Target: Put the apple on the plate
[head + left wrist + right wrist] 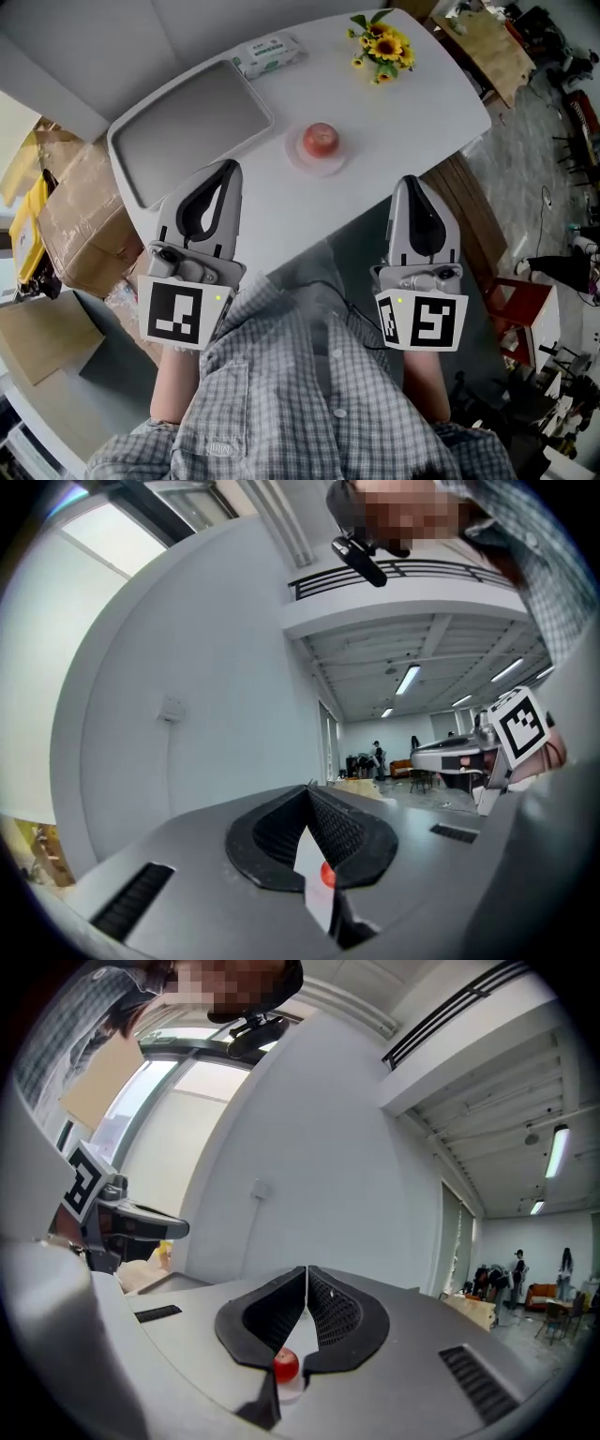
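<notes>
While the round red apple (321,139) sits on the small pale pink plate (317,167) out on the white worktop (412,103), both grippers hang well short of it.
The task looks done; the likeliest slip now would be a gripper swinging forward, clipping the plate's rim and rolling the apple off. The left gripper (228,169) and right gripper (412,181) are held level near the person's checked shirt (309,375), pointing at the worktop. Each has its fingers pressed together on nothing.
</notes>
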A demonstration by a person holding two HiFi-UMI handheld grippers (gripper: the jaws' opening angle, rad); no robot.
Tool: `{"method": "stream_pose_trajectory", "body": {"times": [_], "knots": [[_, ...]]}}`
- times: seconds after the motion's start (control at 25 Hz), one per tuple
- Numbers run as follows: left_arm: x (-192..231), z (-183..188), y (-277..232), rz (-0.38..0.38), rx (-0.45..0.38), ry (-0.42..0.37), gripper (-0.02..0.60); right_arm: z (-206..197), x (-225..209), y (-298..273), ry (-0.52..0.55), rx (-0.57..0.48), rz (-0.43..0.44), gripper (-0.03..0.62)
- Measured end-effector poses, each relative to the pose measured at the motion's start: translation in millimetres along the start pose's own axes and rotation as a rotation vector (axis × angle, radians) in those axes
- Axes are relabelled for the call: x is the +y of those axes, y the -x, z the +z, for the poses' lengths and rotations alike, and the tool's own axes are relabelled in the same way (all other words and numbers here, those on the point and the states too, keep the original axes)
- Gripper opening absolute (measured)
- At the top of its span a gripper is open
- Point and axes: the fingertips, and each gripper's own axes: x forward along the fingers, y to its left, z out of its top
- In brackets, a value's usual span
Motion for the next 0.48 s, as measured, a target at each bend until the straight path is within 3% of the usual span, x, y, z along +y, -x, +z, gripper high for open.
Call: {"method": "stream_pose_trajectory", "body": {"times": [0.12,0.48], "knots": [[8.7,-8.5,-8.6,0.064,0.035,0.008,0.008,-4.3,-4.4,-22.2,-0.029,-0.005,0.068,0.024],[1.5,-31.3,-55.2,0.115,0.138,0.047,0.008,-23.1,-22.9,-87.2,-0.083,0.022,0.238,0.023]]}}
